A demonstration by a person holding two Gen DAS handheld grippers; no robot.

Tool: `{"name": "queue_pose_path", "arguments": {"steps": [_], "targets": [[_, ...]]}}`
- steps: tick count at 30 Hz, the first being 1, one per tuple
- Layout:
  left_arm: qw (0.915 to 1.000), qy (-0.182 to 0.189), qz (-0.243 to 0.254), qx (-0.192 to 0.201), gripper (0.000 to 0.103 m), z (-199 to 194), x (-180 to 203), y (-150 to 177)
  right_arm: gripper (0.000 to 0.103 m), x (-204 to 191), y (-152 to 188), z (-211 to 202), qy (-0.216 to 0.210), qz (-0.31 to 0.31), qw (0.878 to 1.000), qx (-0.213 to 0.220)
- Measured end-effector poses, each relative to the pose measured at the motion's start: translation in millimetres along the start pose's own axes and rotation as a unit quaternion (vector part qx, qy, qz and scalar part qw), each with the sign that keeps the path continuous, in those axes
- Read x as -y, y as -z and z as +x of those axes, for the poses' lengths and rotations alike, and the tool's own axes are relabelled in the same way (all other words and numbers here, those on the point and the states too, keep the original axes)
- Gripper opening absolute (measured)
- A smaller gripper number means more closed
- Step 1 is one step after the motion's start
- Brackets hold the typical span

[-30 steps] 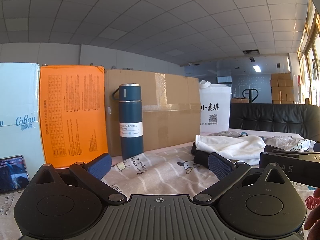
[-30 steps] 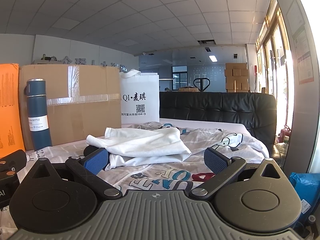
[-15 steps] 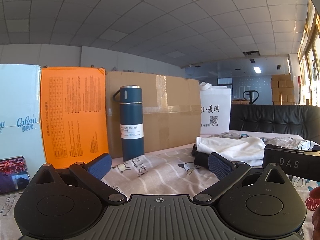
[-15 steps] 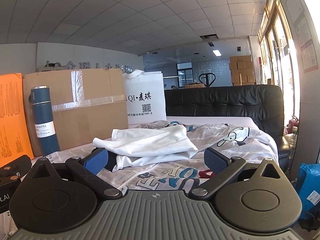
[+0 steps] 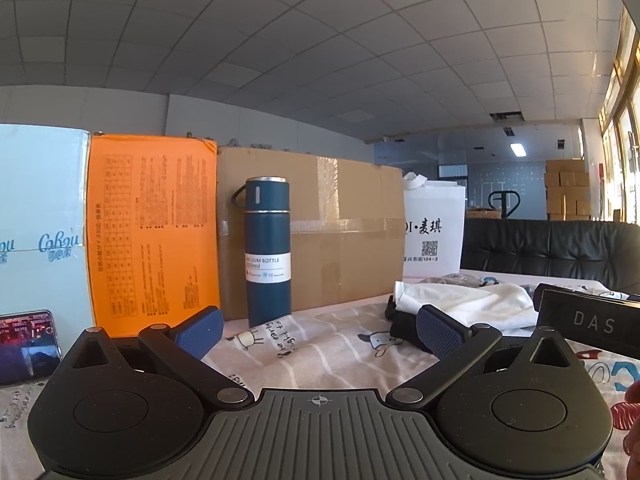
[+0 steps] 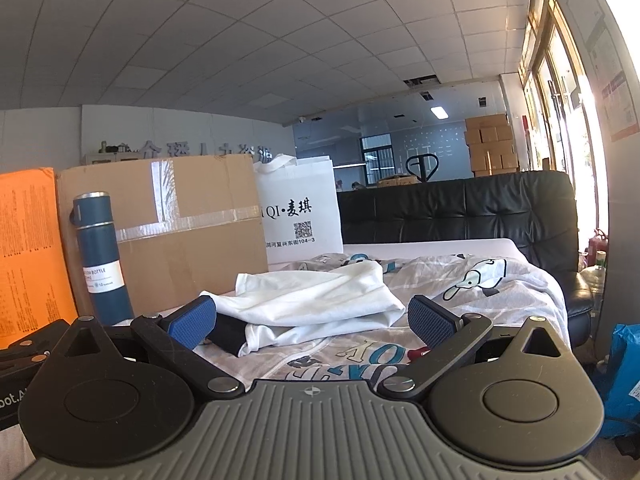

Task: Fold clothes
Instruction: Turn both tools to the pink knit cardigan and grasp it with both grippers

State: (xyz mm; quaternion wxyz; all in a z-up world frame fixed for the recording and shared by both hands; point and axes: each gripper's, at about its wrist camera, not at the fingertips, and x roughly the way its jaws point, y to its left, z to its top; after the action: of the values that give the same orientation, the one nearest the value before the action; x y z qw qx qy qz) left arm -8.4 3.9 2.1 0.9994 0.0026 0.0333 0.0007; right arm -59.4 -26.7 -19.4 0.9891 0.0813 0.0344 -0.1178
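1. Left gripper [image 5: 318, 330]: matte black housing, ribbed grey centre plate with a small crosshair mark, two round raised discs either side.
2. Fingers [image 5: 438, 334] on black angled linkage arms with silver pivot screws; pads dark blue, fine grid texture.
3. Triangular cut-outs in both black side plates, a silver screw at each tip.
4. Right gripper [image 6: 312, 318]: same build, ribbed grey plate, crosshair mark, black discs, blue textured pads [image 6: 430, 318].
5. Seen from the left wrist camera, black block of the right gripper's body lettered "DAS" in pale grey.
6. Sliver of a hand [image 5: 632, 432] at the lower right edge, too cropped for detail.
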Motion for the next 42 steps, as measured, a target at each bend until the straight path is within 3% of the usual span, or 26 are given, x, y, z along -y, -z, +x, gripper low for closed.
{"name": "queue_pose_path", "arguments": {"steps": [10,16,20,25,29,34,36,38,42], "targets": [[0.9986,-0.009,0.003,0.052,0.103,-19,1,-6,0.103,8,-1,-17,-0.047,0.047,0.997,0.048],[0.9958,-0.030,0.019,0.084,0.103,-41,6,-17,0.103,17,-1,-40,-0.072,0.092,0.986,0.116],[0.9949,-0.031,0.036,0.089,0.103,-58,5,-21,0.103,21,0,-50,-0.093,0.107,0.980,0.139],[0.9957,-0.023,0.014,0.089,0.103,-82,-8,-25,0.103,31,1,-70,-0.133,0.133,0.965,0.184],[0.9957,-0.023,0.018,0.088,0.103,-109,-22,-31,0.103,22,-4,-83,-0.178,0.104,0.964,0.168],[0.9946,-0.047,0.058,0.072,0.103,-152,-43,-37,0.103,7,-17,-108,-0.278,0.081,0.949,0.125],[0.9880,-0.086,0.088,0.094,0.103,-176,-49,-35,0.103,-2,-22,-119,-0.320,0.079,0.939,0.099],[0.9754,-0.137,0.118,0.126,0.103,-200,-54,-33,0.103,-12,-26,-132,-0.361,0.071,0.926,0.079],[0.9466,-0.226,0.173,0.152,0.103,-242,-66,-34,0.103,-43,-42,-159,-0.454,0.071,0.887,0.042]]}}
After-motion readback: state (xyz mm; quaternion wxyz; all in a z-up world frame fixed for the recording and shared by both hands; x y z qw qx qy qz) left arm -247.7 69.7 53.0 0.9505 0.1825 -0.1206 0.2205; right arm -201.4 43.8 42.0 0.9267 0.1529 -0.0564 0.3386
